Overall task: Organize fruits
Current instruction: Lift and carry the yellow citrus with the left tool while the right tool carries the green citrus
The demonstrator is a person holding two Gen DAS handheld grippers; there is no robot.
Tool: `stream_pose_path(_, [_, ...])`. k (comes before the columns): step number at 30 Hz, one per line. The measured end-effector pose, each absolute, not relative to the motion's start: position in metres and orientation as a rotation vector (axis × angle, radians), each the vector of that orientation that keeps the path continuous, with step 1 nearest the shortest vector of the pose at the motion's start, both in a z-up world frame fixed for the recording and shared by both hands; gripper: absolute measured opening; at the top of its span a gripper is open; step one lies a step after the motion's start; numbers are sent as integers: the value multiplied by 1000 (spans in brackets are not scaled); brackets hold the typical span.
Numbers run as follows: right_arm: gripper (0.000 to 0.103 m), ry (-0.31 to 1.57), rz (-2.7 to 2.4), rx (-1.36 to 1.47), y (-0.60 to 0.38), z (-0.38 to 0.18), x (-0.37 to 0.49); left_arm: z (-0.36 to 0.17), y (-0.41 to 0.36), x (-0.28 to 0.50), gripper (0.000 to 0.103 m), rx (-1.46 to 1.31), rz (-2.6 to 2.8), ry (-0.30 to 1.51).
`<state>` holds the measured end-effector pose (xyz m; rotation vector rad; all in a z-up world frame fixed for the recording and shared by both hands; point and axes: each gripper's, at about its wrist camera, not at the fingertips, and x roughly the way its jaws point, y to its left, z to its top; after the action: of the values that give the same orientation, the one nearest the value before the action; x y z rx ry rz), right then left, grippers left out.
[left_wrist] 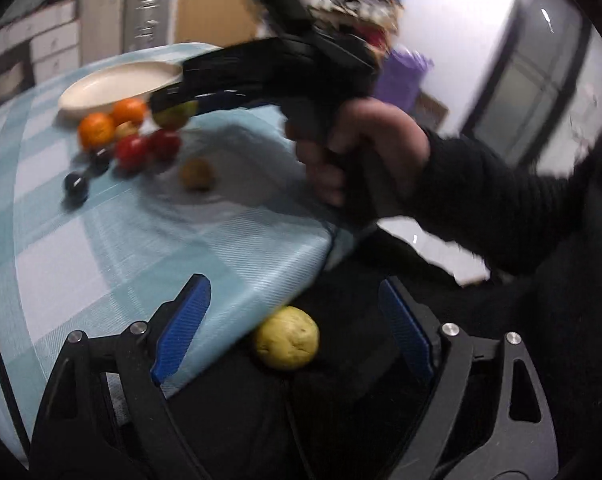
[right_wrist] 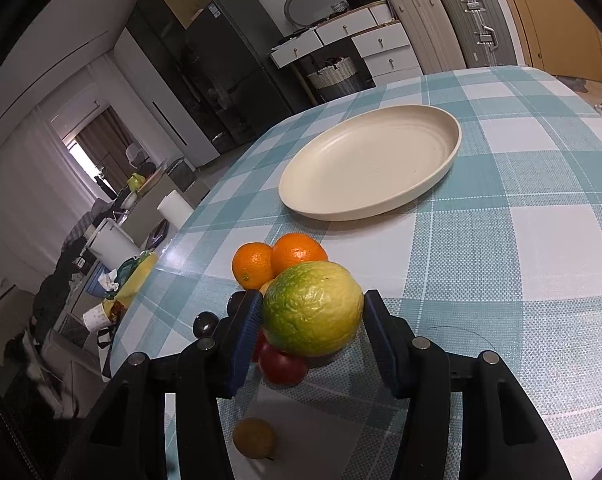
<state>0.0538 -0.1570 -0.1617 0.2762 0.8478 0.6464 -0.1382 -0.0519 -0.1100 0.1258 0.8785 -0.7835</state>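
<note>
My right gripper [right_wrist: 311, 320] is shut on a large green-yellow guava [right_wrist: 313, 308] and holds it above the fruit pile; it also shows in the left wrist view [left_wrist: 173, 110]. An empty cream plate [right_wrist: 371, 160] lies beyond it on the checked table. Two oranges [right_wrist: 277, 260], red apples [right_wrist: 281, 364], dark plums [right_wrist: 205, 324] and a brown fruit [right_wrist: 255, 438] lie on the cloth. My left gripper [left_wrist: 293, 328] is open and empty beyond the table's edge, with a yellow guava [left_wrist: 287, 338] between its fingers' line on a dark surface below.
The table [left_wrist: 101, 220] has a blue-white checked cloth; its rounded edge [left_wrist: 301, 256] runs just ahead of my left gripper. The person's hand [left_wrist: 361, 152] holds the right gripper. Suitcases [right_wrist: 453, 28], drawers and a fridge [right_wrist: 237, 68] stand behind the table.
</note>
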Motion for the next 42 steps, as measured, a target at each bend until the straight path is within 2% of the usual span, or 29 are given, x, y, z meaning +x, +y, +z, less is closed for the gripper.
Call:
stream_pose_path(4, [52, 846, 652, 277, -157, -161, 53, -108, -58, -142, 84, 174, -738, 905])
stream_pose_path(11, [53, 843, 646, 278, -157, -161, 52, -126, -67, -142, 80, 205, -667, 1100])
stream_pose_path(13, [53, 842, 646, 278, -157, -161, 52, -131, -69, -139, 80, 169, -664, 1157])
stream_pose_path(17, [53, 840, 645, 280, -157, -160, 52, -145, -62, -128, 70, 37, -652, 1263])
stream_pose_path(21, [53, 831, 641, 287, -160, -159, 52, -157, -42, -113, 70, -149, -586, 1346])
stream_pose_path(27, [53, 824, 640, 290, -161, -160, 52, -159, -42, -105, 66, -187, -560, 1359])
stream_pose_path(32, [53, 820, 638, 292, -162, -160, 52, -173, -33, -93, 51, -213, -511, 1387])
stream_pose_path(39, [53, 820, 639, 293, -162, -160, 52, -178, -37, -90, 51, -183, -506, 1386])
stream_pose_path(42, [53, 822, 638, 292, -162, -160, 52, -179, -44, -89, 46, -142, -501, 1397])
